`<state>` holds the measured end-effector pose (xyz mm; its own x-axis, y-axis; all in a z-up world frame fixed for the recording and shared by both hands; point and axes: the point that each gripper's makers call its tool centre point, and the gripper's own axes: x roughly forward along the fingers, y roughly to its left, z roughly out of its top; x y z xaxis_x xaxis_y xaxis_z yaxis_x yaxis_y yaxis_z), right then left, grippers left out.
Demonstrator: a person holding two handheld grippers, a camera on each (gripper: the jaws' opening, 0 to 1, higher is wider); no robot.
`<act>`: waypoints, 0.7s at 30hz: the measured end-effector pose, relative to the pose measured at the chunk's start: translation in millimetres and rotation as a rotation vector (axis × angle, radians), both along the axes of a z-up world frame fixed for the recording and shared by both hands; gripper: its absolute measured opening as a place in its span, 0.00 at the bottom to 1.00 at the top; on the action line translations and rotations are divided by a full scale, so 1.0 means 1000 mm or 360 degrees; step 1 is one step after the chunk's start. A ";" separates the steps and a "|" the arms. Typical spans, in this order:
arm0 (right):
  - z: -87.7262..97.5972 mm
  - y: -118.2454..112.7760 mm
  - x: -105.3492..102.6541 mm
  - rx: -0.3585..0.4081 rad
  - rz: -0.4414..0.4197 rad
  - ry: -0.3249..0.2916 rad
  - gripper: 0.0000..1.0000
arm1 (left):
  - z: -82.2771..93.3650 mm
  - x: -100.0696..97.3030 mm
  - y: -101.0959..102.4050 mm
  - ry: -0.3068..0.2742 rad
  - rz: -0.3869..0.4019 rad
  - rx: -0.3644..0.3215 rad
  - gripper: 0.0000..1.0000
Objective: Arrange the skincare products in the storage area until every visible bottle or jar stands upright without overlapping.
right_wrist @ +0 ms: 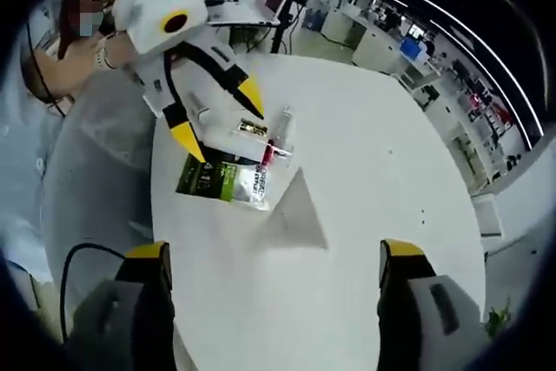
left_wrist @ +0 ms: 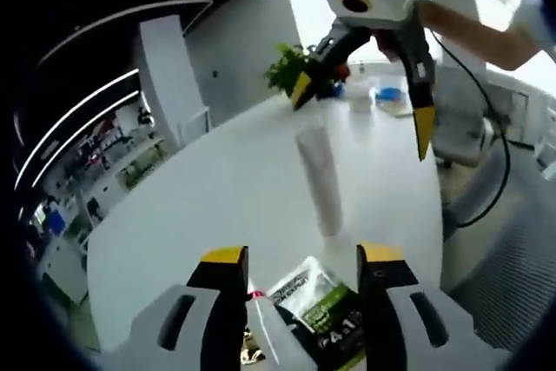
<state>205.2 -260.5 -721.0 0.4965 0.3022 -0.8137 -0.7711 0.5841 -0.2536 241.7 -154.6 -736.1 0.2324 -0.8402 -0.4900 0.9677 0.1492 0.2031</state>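
Both claws released: left gripper (left_wrist: 300,267), right gripper (right_wrist: 274,267). White tube (left_wrist: 320,182) upright mid-frame; sachet (left_wrist: 320,301) partly hidden between jaws; label unreadable.

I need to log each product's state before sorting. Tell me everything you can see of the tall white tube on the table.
The white tube stands upright on the round white table, resting on its narrower end. It looks like smooth, matte plastic, widening toward a flat top edge, with no label readable. It stands alone, touching nothing but the table; the green sachet lies just in front of it. In the right gripper view it shows as a pale wedge beside that sachet. Neither gripper holds it.
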 end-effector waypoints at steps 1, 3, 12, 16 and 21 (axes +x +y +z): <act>0.001 0.000 -0.001 0.0007 -0.0008 -0.0014 0.99 | 0.002 0.001 0.003 -0.0003 0.0011 -0.0004 0.54; 0.002 0.000 -0.004 0.0003 -0.0020 -0.0035 0.99 | 0.003 0.000 0.006 -0.0003 0.0014 0.0000 0.59; 0.003 0.011 -0.021 0.0058 -0.0055 -0.0106 0.99 | 0.011 -0.006 0.021 -0.0046 0.0034 0.0027 0.75; 0.006 0.014 -0.025 0.0084 -0.0077 -0.0149 1.00 | 0.012 -0.008 0.025 -0.0049 0.0062 0.0030 0.85; 0.009 0.018 -0.031 0.0072 -0.0076 -0.0198 1.00 | 0.015 -0.007 0.028 -0.0073 0.0078 0.0027 0.90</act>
